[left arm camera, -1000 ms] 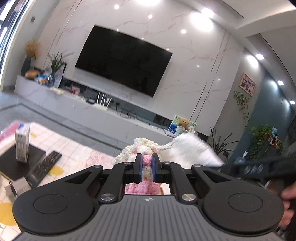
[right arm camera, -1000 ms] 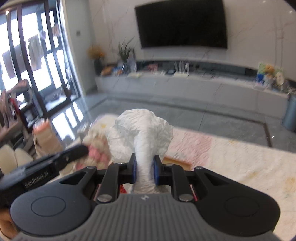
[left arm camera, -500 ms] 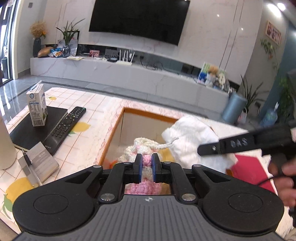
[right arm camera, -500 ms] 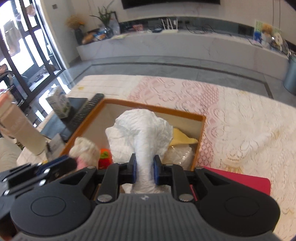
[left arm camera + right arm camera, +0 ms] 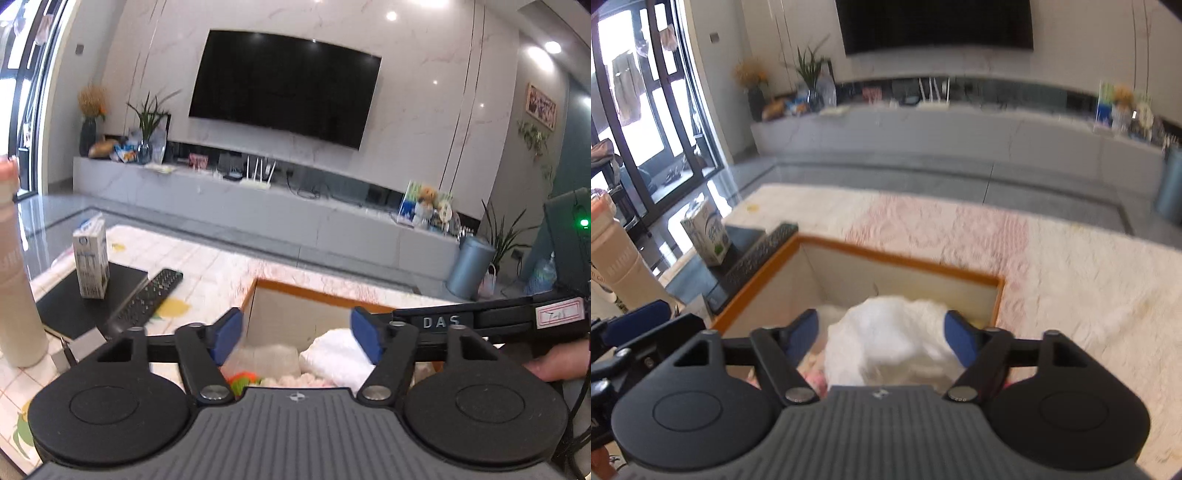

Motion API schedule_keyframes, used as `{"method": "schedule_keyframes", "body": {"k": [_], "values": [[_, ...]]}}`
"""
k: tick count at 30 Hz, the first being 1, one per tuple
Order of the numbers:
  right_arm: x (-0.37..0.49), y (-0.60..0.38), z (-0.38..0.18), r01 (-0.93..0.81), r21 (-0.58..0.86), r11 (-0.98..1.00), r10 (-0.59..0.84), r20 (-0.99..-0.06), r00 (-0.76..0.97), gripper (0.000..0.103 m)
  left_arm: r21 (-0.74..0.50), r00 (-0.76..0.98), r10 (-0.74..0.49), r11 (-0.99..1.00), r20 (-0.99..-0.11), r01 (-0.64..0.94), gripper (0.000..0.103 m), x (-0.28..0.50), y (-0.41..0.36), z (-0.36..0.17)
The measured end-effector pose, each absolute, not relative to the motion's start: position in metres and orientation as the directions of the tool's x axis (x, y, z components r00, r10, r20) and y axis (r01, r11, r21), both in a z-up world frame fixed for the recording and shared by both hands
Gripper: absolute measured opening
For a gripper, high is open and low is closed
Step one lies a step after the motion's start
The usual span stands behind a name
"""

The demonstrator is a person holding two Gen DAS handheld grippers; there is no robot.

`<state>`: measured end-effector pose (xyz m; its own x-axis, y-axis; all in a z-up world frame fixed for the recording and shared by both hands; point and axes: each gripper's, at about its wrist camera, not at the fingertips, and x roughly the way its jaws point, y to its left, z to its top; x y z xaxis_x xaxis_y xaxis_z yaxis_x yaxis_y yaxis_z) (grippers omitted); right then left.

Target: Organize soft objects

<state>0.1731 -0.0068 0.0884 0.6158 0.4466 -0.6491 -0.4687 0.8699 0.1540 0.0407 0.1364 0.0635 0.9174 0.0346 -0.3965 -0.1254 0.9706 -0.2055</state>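
Observation:
An orange-rimmed storage box (image 5: 325,293) (image 5: 886,256) stands on the table. My left gripper (image 5: 297,339) is open above it, with nothing between its blue pads. The pink and cream knitted toy (image 5: 295,380) lies in the box below, next to an orange and green soft thing (image 5: 242,380). My right gripper (image 5: 882,339) is open over the box; the white fluffy cloth (image 5: 890,339) lies loose between its spread fingers and shows in the left wrist view (image 5: 332,358). The right gripper's body (image 5: 480,319) crosses the left view at the right.
A milk carton (image 5: 90,264) stands on a black tray (image 5: 74,302) beside a remote control (image 5: 147,299) left of the box. A tall cream bottle (image 5: 14,295) stands at the far left. A lace tablecloth (image 5: 1089,295) covers the table to the right.
Both grippers have opened. The knitted toy has left the left gripper and the white cloth has left the right one; both now lie in the box. Both cameras have tilted up.

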Motion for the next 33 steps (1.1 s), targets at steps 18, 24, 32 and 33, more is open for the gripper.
{"method": "schedule_keyframes", "body": {"k": [18, 24, 32, 33], "values": [[0.071, -0.102, 0.174, -0.341, 0.059, 0.938, 0.331, -0.439, 0.835, 0.1, -0.116, 0.967, 0.007, 0.993, -0.255, -0.038, 0.089, -0.008, 0.075, 0.143], [0.03, -0.128, 0.159, -0.291, 0.008, 0.957, 0.265, -0.438, 0.859, 0.1, -0.076, 0.97, 0.035, 0.996, -0.241, -0.055, 0.094, -0.012, 0.043, 0.137], [0.013, -0.144, 0.12, -0.278, 0.088, 0.956, 0.287, -0.462, 0.839, 0.1, -0.013, 0.974, 0.095, 0.995, -0.208, -0.1, 0.096, -0.016, 0.014, 0.112], [0.011, -0.146, 0.116, -0.276, 0.102, 0.956, 0.291, -0.462, 0.838, 0.1, -0.017, 0.972, 0.081, 0.996, -0.219, -0.087, 0.096, -0.013, 0.014, 0.108]]}}
